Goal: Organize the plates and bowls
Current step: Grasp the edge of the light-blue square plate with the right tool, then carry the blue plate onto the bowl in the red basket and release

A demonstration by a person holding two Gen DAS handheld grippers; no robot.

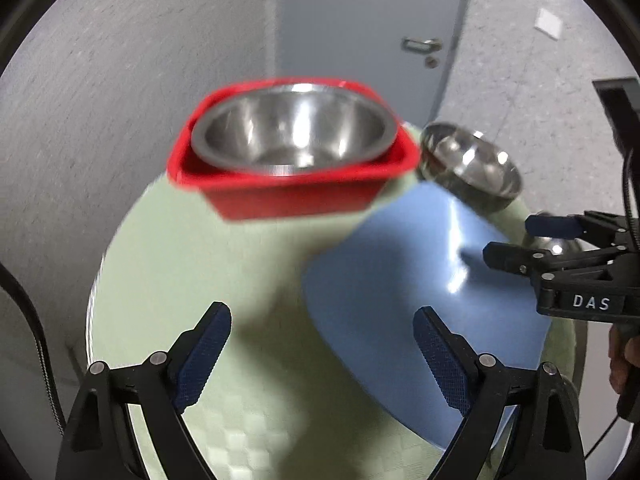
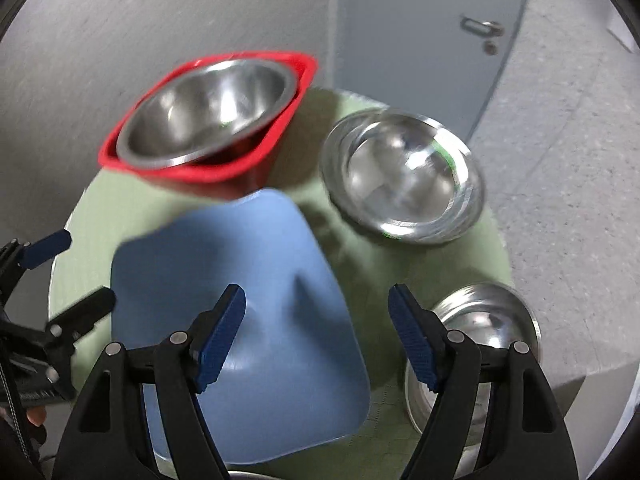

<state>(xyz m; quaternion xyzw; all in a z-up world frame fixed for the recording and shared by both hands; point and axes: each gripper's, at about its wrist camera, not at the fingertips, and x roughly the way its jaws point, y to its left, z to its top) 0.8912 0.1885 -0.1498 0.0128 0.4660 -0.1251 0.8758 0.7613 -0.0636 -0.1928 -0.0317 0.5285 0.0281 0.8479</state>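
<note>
A large steel bowl sits inside a red plastic tub at the far side of the round green table. A blue plastic dish lies upside down in the middle. A steel bowl resting in steel plates stands to the right. A small steel bowl sits near my right gripper. My left gripper is open and empty above the table. My right gripper is open and empty over the blue dish's edge.
A grey wall stands behind the table and a grey door with a handle is at the back right. The speckled floor lies beyond the table's right edge. The table is small and crowded.
</note>
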